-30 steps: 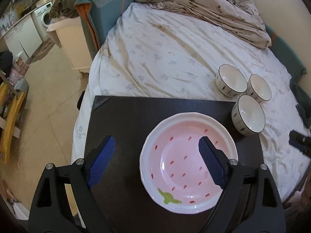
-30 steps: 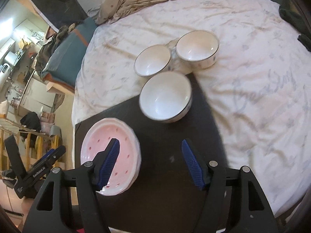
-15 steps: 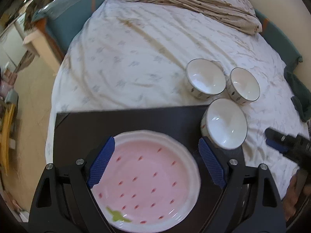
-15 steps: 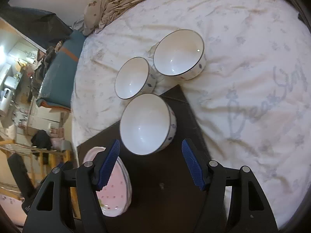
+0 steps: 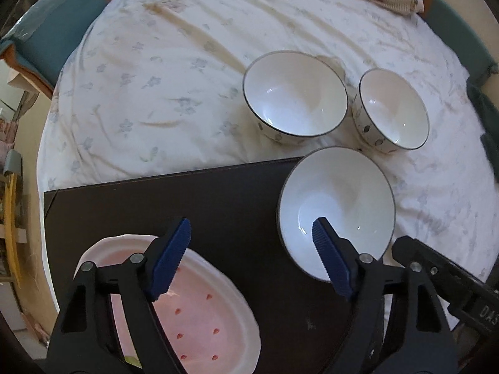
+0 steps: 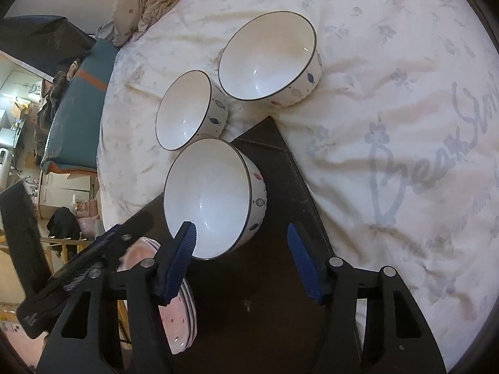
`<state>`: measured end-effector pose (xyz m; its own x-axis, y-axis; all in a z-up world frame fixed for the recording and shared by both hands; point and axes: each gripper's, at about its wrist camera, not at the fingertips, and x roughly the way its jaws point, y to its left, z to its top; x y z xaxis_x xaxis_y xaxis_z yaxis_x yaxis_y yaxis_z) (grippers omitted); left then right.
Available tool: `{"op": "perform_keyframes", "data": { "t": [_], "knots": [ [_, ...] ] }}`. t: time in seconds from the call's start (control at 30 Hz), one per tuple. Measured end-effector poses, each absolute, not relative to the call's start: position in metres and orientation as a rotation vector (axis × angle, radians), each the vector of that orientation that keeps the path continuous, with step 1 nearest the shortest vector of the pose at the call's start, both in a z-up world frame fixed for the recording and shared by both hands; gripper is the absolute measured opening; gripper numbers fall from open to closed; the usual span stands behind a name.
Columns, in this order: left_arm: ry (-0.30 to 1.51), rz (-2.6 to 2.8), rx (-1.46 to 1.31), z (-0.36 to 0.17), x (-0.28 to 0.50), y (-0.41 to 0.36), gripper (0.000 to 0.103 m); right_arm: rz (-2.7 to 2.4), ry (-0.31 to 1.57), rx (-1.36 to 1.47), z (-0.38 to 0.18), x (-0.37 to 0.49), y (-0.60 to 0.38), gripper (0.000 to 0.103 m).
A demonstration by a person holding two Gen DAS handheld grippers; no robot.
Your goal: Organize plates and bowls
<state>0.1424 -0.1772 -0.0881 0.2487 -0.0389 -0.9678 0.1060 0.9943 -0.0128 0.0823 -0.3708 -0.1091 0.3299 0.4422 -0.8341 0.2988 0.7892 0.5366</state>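
L wrist view: we see our left claw [image 5: 249, 249] over a dark board [image 5: 193, 199] lying on the bed [image 5: 156, 78]. Its jaws stand wide apart and have just been closing a bit, w/ nothing gripped; the board's bare surface lies between them. The pink strawberry plate [image 5: 199, 311] sits on the board under the left finger. The right finger overlaps the nearest white bowl [image 5: 340, 199], which sits at the board's far right corner. Two more bowls rest on the sheet beyond: a bigger one [image 5: 294, 93] and a smaller one [image 5: 394, 106], close together.

R wrist view: our right claw [image 6: 240, 255] is partly open, jaws just been closing, holding nothing. The nearest bowl [image 6: 215, 199] lies by the left finger, whether touching we can't tell. Pink plates [image 6: 181, 321] show as a stack behind that finger. The other claw [image 6: 93, 255] shows at left.
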Motion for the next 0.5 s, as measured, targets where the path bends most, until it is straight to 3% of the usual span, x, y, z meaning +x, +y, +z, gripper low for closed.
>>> {"op": "perform_keyframes", "data": {
  "t": [0.1,0.17,0.23,0.37,0.43,0.5],
  "knots": [
    [1.32,-0.049,0.077,-0.096,0.144,-0.179,0.077,0.105,1.265,0.686,-0.112,0.089,-0.368,0.057],
    [1.333,-0.046,0.074,-0.101,0.146,-0.179,0.066,0.091,1.281,0.681,-0.119,0.094,-0.365,0.051],
    [1.357,-0.044,0.079,-0.109,0.149,-0.182,0.049,0.094,1.299,0.692,-0.125,0.1,-0.363,0.043],
    [1.362,-0.059,0.075,-0.115,0.153,-0.186,0.036,0.093,1.322,0.672,-0.131,0.106,-0.356,0.039],
    [1.38,-0.067,0.071,-0.12,0.155,-0.189,0.021,0.089,1.336,0.644,-0.132,0.108,-0.352,0.036],
    [1.406,-0.07,0.057,-0.124,0.156,-0.19,0.017,0.084,1.342,0.626,-0.133,0.109,-0.35,0.03]
  ]
}}
